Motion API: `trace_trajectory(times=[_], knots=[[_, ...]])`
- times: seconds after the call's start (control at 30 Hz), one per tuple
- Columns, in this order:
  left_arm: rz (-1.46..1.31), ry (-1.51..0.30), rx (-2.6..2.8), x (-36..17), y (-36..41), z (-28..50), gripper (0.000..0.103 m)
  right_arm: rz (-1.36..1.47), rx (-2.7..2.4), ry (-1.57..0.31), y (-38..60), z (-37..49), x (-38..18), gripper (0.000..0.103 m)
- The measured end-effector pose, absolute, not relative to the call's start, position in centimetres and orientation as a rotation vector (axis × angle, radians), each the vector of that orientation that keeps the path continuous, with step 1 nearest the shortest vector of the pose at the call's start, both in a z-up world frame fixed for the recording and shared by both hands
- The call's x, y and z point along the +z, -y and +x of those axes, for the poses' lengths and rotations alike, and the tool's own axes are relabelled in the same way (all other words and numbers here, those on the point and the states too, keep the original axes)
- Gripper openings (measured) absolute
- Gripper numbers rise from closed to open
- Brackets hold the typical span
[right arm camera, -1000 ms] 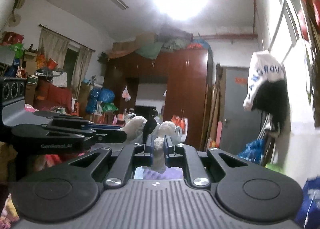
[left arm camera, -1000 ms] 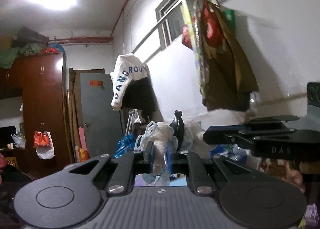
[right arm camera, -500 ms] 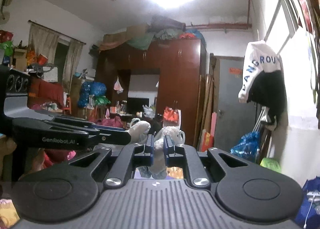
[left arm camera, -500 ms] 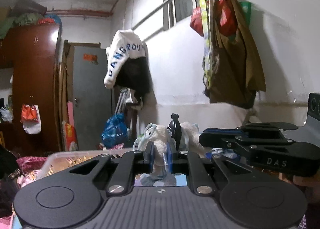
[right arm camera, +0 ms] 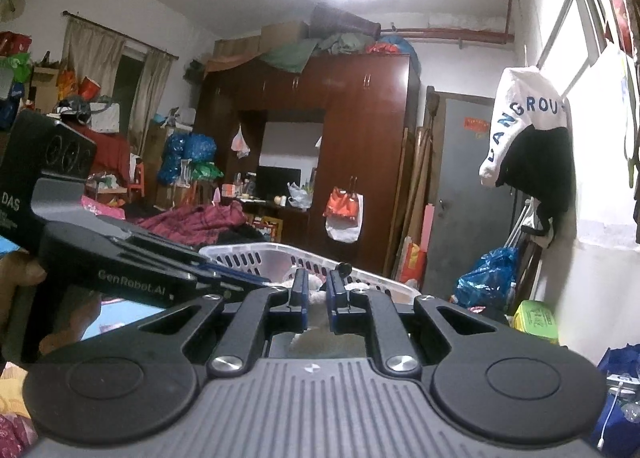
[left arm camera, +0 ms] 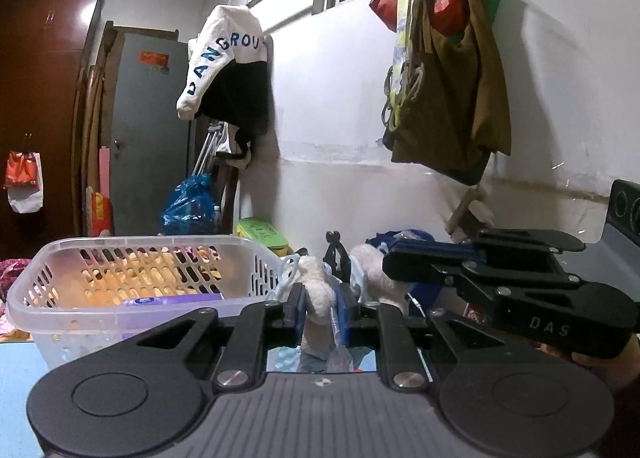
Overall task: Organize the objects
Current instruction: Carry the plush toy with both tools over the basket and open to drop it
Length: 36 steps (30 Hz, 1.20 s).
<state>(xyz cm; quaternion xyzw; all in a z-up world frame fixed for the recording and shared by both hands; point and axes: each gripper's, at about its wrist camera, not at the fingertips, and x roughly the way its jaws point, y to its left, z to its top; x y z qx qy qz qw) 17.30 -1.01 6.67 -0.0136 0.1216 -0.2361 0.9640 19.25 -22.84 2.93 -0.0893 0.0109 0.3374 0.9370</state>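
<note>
A white fluffy plush toy in clear wrapping sits between the fingers of my left gripper. The jaws are opening slightly, and the pads still press on the toy. My right gripper comes in from the right and is shut on another part of the same toy. In the right wrist view the plush shows between the narrow jaws of the right gripper, with the left gripper alongside on the left. A translucent white basket stands just to the left, holding yellow and purple items.
The basket rests on a blue surface. Olive and red bags and a white and black garment hang on the white wall. A blue plastic bag and a green box lie behind, near a grey door.
Both views have tipped downward and the basket has come into sight. The two grippers have moved together with the plush toward the basket. The left jaws stand slightly wider.
</note>
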Motion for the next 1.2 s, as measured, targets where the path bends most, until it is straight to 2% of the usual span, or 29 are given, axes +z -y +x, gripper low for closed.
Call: trace_trajectory(times=[0.13, 0.23, 0.63, 0.7, 0.77, 0.93, 1.0, 1.03, 1.07, 1.2], knots=[[-0.035, -0.275, -0.483, 6.7, 0.9, 17.8, 0.021, -0.178, 0.690, -0.038, 23.0, 19.7, 3.0, 0.009], [-0.025, -0.286, -0.472, 6.6, 1.0, 18.1, 0.022, -0.174, 0.700, -0.052, 23.0, 19.9, 3.3, 0.000], [0.060, -0.396, -0.456, 3.8, 3.2, 19.2, 0.022, -0.178, 0.704, -0.184, 24.0, 21.3, 0.2, 0.001], [0.077, -0.403, -0.451, 3.4, 3.6, 19.2, 0.022, -0.156, 0.703, -0.224, 24.5, 21.9, -0.4, 0.004], [0.084, -0.412, -0.456, 3.2, 4.2, 19.4, 0.022, -0.106, 0.703, -0.287, 25.2, 22.9, -1.1, 0.026], [0.110, -0.397, -0.424, 2.7, 5.3, 19.2, 0.033, -0.010, 0.668, -0.338, 27.0, 24.4, -2.3, 0.035], [0.102, -0.384, -0.419, 2.7, 5.6, 19.0, 0.051, 0.056, 0.657, -0.353, 28.1, 24.9, -2.7, 0.036], [0.105, -0.380, -0.411, 2.7, 5.8, 19.0, 0.057, 0.090, 0.659, -0.362, 28.6, 25.1, -2.8, 0.038], [0.120, -0.377, -0.393, 2.6, 6.2, 19.0, 0.065, 0.129, 0.661, -0.371, 29.1, 25.4, -3.0, 0.043], [0.186, -0.378, -0.327, 2.0, 7.6, 19.2, 0.066, 0.228, 0.680, -0.441, 29.4, 27.2, -3.6, 0.051]])
